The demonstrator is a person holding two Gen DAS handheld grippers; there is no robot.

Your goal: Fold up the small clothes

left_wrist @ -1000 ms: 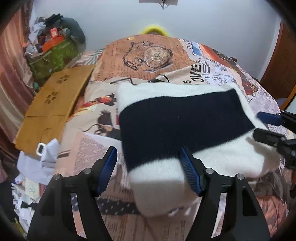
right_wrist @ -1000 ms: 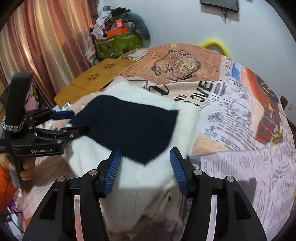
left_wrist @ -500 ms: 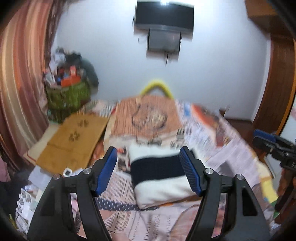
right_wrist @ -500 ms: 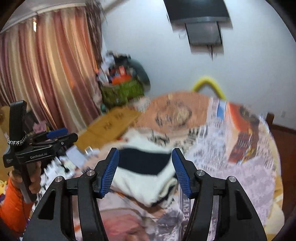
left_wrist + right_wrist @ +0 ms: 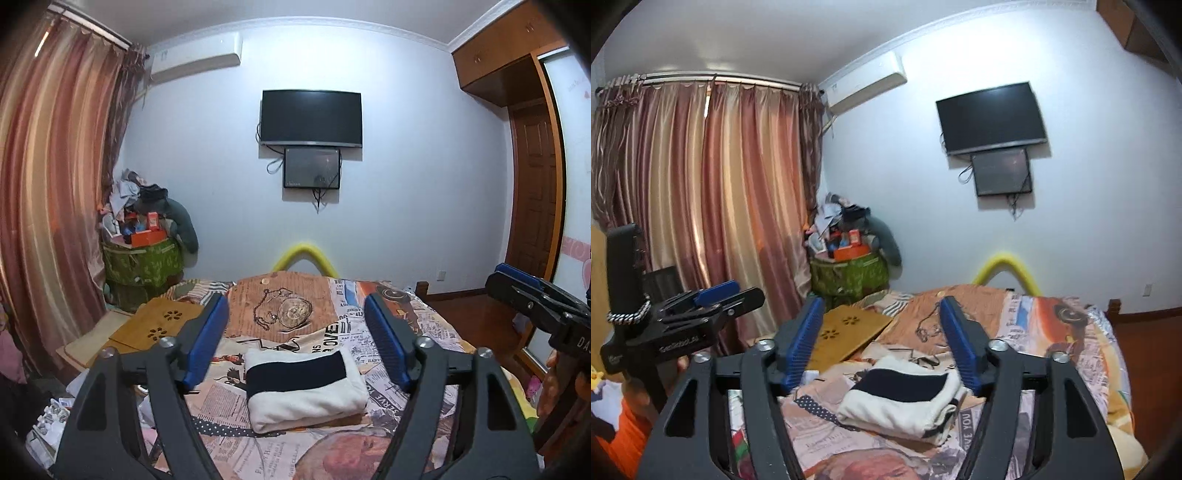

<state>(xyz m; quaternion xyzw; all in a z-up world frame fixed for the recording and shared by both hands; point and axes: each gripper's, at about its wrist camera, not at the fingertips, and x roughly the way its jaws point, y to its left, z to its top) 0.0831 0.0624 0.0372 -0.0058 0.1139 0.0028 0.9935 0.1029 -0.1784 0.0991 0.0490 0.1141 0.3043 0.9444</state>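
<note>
Your folded cream-white knit garment with a broad navy band [image 5: 304, 389] lies as a compact rectangle on the bed covered in a newspaper-and-pocket-watch print sheet [image 5: 291, 306], sitting low in the centre of the left wrist frame and, in the right wrist frame [image 5: 905, 400], low and slightly right of centre. Your left gripper [image 5: 295, 341] is held above the bed with its blue-padded fingers [image 5: 205, 339] spread wide and nothing between them; the garment shows through the gap, well apart from the pads. Your right gripper [image 5: 882, 345] is likewise spread wide and holds nothing, with the garment's folded layers visible below its gap. In the left wrist view the right gripper [image 5: 532, 295] also appears at the right edge of the frame; in the right wrist view the left gripper [image 5: 713, 299] appears at the left edge, raised off the bed. A light wooden board with flower-shaped cutouts [image 5: 162, 326] lies on the bed's left side, left of the garment. On the far wall, in the upper centre of the left wrist frame, hangs a black flat-screen television [image 5: 310, 118], and a green bin heaped with clutter [image 5: 142, 258] stands in the corner beside the striped pink curtain [image 5: 51, 192].
</note>
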